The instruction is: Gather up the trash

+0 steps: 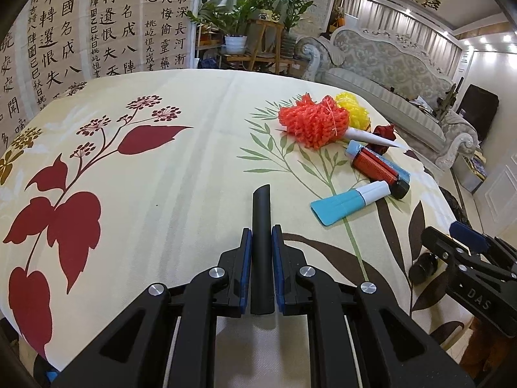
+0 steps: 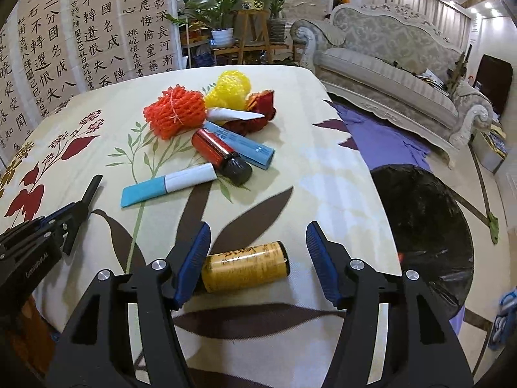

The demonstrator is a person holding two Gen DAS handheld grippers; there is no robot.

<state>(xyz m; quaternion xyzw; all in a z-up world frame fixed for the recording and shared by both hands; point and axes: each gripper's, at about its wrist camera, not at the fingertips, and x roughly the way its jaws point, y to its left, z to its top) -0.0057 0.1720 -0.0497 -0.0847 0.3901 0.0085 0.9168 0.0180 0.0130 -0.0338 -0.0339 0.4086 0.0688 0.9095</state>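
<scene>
"das" stands on the right claw (image 1: pixel 468 242); wall scrolls (image 1: pixel 64 32) bear chinese calligraphy, perhaps poems.

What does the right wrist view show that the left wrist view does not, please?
Only the right wrist view: a yellow bottle lying on the tablecloth between the open jaws of the right gripper, and a black-lined trash bin past the table edge.

Only the left wrist view: the left gripper seen head-on, shut on a black tube, plus the large red leaf print.

Both: the orange foam net, yellow net, red bottle, blue-and-white tube and sofa.
</scene>
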